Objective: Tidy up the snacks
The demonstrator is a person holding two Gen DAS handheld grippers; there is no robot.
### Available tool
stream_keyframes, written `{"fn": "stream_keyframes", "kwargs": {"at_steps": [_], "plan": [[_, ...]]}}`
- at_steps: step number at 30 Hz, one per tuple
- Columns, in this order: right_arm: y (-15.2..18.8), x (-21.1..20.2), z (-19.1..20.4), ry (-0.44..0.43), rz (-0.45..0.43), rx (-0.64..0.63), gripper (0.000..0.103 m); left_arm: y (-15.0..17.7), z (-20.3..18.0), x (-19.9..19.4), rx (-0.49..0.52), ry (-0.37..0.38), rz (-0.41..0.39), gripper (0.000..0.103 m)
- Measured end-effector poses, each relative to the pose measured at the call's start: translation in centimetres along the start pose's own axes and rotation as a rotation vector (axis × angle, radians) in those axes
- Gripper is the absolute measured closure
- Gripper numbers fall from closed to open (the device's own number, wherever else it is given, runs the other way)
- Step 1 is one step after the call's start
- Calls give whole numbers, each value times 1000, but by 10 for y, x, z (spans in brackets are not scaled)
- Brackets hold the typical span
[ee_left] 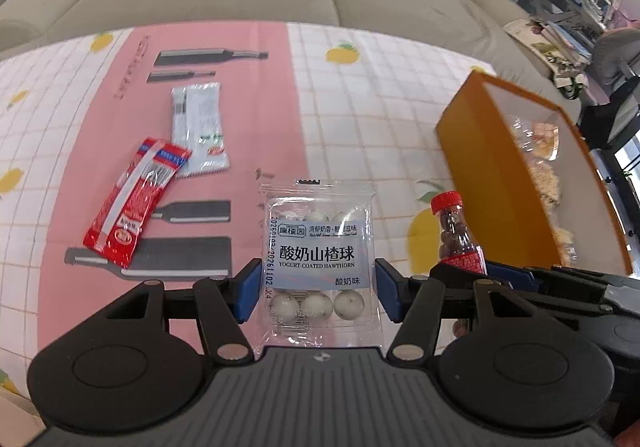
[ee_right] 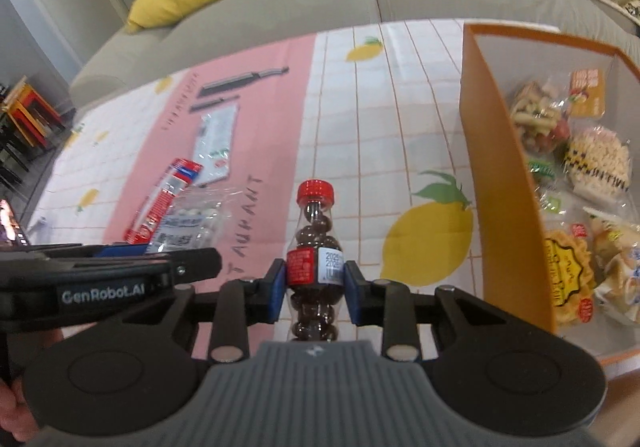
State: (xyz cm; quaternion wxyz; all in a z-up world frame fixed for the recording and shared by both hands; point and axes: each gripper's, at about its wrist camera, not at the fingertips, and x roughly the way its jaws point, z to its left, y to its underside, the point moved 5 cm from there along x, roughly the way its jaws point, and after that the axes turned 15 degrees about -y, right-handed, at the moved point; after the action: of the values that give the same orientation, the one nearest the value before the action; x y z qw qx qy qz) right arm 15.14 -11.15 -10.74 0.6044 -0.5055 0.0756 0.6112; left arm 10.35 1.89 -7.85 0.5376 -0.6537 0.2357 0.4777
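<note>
While both snacks hang clear of the cloth, the step in hand looks like carrying them over to the box, and doing it well means keeping each one level and clearing the near wall before letting go. The small clear plastic bottle of dark chocolate balls with a red cap (ee_right: 315,259) stands upright in the right gripper (ee_right: 314,289), whose blue pads are closed tight on its labelled waist. The clear flat packet of white yogurt-coated hawthorn balls (ee_left: 318,259) sits in the left gripper (ee_left: 316,293), its jaws set fairly wide with the blue pads against the packet's side edges; that hold looks light, so a slow, steady move would suit it. In the right wrist view the tall orange cardboard box (ee_right: 496,183), already holding several bagged snacks, lies at about three o'clock from the bottle, near but apart. The bottle should go in first, lifted over the orange rim and lowered onto a free patch. At ten o'clock from the packet, in the left wrist view, a red foil sachet (ee_left: 130,207) overlaps a pale green-white sachet (ee_left: 200,127) on the pink and white lemon-print tablecloth (ee_left: 380,107); both wait to be sorted.
</note>
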Motion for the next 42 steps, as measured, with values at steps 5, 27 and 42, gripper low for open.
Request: {"fn": "stream_keyframes", "kwargs": {"at_steps": [5, 27, 42], "plan": [[-10, -38, 3, -36, -36, -19, 74, -14, -20, -26, 43, 32, -42, 36], [-56, -188, -102, 180, -78, -88, 74, -71, -194, -81, 389, 212, -162, 36], [-44, -149, -188, 215, 91, -51, 74, -52, -278, -21, 741, 274, -38, 36]]}}
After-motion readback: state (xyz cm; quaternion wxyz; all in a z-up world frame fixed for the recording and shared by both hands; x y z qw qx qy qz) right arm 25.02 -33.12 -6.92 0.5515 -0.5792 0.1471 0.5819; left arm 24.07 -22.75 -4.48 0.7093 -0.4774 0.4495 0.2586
